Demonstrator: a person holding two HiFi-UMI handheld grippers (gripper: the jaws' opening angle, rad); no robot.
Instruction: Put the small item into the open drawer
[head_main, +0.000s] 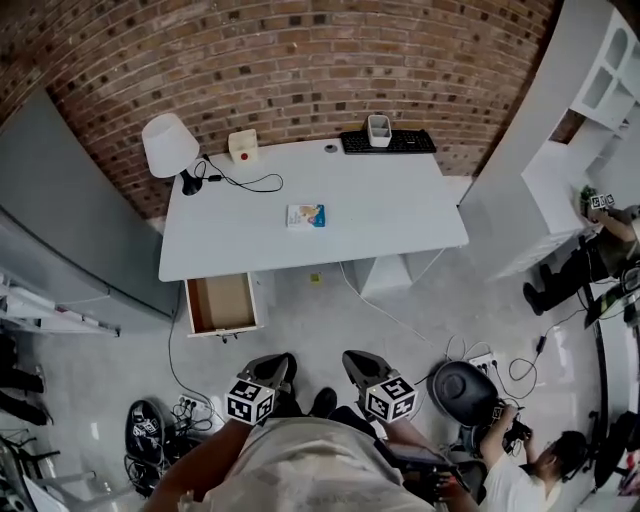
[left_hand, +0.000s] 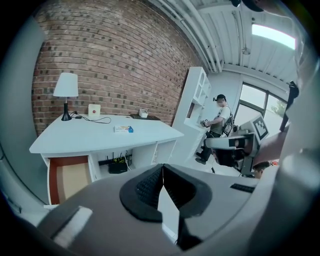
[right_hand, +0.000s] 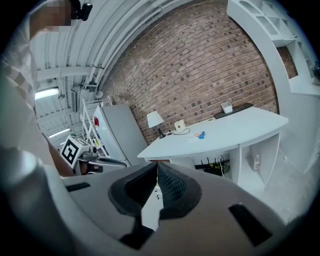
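Standing well back from the desk (head_main: 400, 225), looking steeply down on it. Holding the left gripper (head_main: 278, 362) low in front of the body, jaws pressed together, nothing between them. Same with the right gripper (head_main: 354, 360): jaws meeting at the tips, holding nothing. Side by side, apart from each other, both aimed towards the desk and well short of it.

Near the middle of the desk: the item (head_main: 306, 215), a flat white box with a blue corner, lying well away from both grippers. Under the desk's left end: the drawer (head_main: 221, 303), pulled out, brown inside. Item and drawer well apart, the desk's front edge between them.

At the back left corner of the desk: a white lamp (head_main: 168, 145), and near it a small white box with a red dot (head_main: 243, 145), with a black cable (head_main: 250, 184) looping in front. At the back right: a black keyboard (head_main: 388, 143) with a white cup (head_main: 378, 129) on it or just behind, hard to tell which.

Behind the desk, a brick wall (head_main: 300, 60). To the right, a white shelf (head_main: 590, 100), with a person (left_hand: 218, 122) standing at it. At the bottom right of the head view, a second person (head_main: 525, 472) low on the floor among cables.
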